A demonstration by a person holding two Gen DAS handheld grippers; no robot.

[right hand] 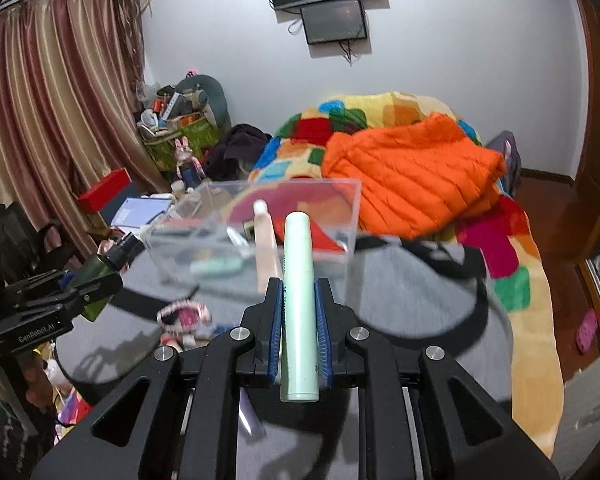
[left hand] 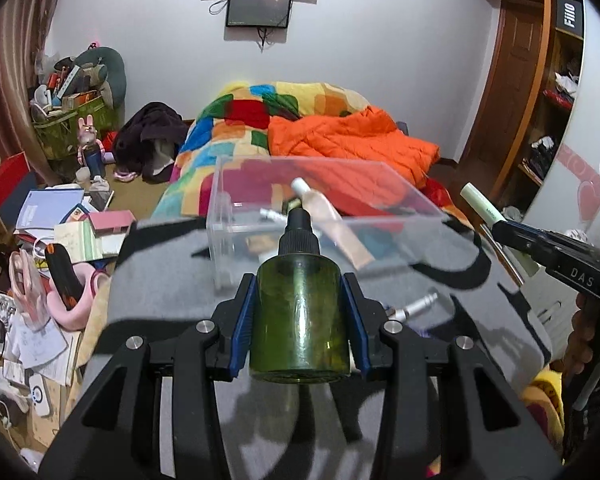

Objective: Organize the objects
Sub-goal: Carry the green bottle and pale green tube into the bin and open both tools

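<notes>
My left gripper (left hand: 300,292) is shut on a green spray bottle (left hand: 300,320) with a black pump top, held above the grey cloth. My right gripper (right hand: 299,304) is shut on a pale green tube (right hand: 298,304); it also shows in the left wrist view (left hand: 484,210). A clear plastic box (left hand: 320,216) stands ahead of both grippers on the grey cloth; it also shows in the right wrist view (right hand: 260,232). A pink tube (left hand: 332,228) leans inside it with a few small items. The left gripper with the bottle shows at left in the right wrist view (right hand: 100,276).
A small white tube (left hand: 416,304) lies on the grey cloth (left hand: 172,288) right of the bottle. A pink-and-white item (right hand: 184,316) lies on the cloth. Behind is a bed with a patchwork blanket (left hand: 236,128) and orange jacket (left hand: 352,140). Cluttered books and boxes (left hand: 72,220) fill the left floor.
</notes>
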